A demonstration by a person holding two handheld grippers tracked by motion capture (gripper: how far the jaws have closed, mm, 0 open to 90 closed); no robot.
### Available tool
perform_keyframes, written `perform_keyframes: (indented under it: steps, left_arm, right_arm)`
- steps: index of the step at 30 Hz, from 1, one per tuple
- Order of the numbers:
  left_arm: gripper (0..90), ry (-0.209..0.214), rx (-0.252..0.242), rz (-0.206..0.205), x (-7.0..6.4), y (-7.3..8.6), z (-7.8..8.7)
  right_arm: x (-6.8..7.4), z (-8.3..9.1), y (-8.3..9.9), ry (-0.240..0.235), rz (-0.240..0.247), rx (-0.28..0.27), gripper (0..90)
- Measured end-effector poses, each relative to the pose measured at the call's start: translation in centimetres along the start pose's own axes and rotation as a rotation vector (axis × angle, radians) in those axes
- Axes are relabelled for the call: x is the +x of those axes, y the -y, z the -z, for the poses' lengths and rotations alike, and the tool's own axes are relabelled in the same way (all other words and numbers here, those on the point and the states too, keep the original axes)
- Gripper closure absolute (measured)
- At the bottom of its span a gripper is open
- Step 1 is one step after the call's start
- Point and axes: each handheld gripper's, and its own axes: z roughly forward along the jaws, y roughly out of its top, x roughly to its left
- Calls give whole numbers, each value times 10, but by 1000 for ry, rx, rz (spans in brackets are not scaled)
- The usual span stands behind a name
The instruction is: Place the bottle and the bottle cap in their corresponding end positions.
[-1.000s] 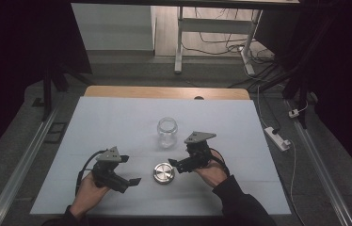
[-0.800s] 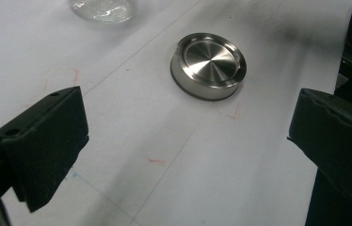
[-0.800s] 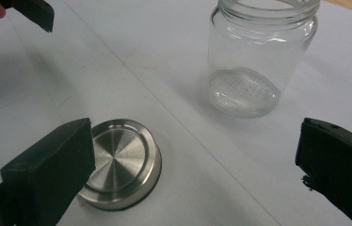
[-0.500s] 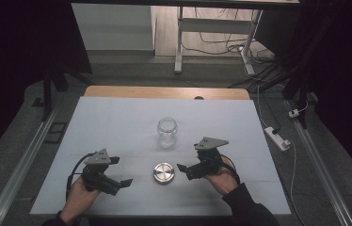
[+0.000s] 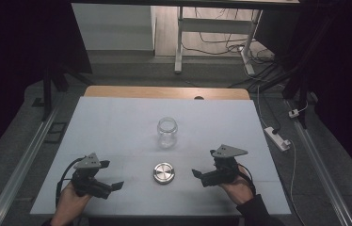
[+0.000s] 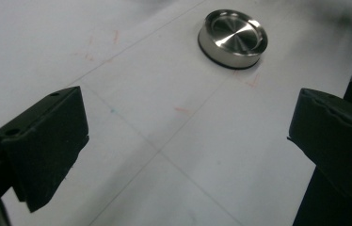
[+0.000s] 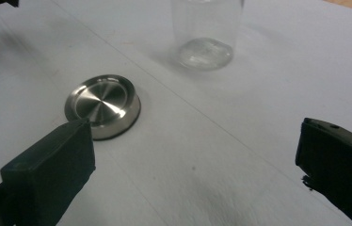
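Note:
A clear glass jar stands upright and uncapped near the middle of the white table; its base shows in the right gripper view. A round steel lid lies flat in front of it, also seen in the left gripper view and the right gripper view. My left gripper rests low at the front left, open and empty, well left of the lid. My right gripper sits at the front right, open and empty, a short way right of the lid.
A wooden strip runs along the table's far edge. A power strip lies on the floor to the right. Desk legs and cables stand beyond the table.
Both hands have drawn back toward the near edge. The left gripper has slid left and the right gripper has moved down and right, away from the jar. Jar and lid have not moved.

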Motion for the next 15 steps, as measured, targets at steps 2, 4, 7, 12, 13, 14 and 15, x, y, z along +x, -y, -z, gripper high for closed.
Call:
perform_keyframes:
  steps: [2, 4, 7, 12, 13, 14, 15]
  left_arm:
    - [0, -5, -2, 14, 1, 3, 2]
    - [0, -12, -2, 23, 1, 6, 5]
    - [0, -22, -4, 36, 2, 11, 9]
    - [0, -46, -4, 51, 2, 20, 17]
    - [0, -50, -5, 54, 2, 22, 19]
    - [0, -53, -7, 59, 3, 23, 20]
    - [0, -55, -8, 64, 3, 25, 22]
  right_arm:
    - [-2, 5, 4, 19, -2, 1, 0]
    - [-3, 10, 8, 37, -9, 1, 0]
    - [-6, 17, 14, 55, -25, 4, 0]
    - [-11, 30, 25, 91, -38, 10, 0]
    - [-12, 33, 27, 97, -44, 9, 0]
    - [-13, 35, 29, 104, -50, 9, 0]
    - [-14, 38, 31, 110, -56, 9, 0]
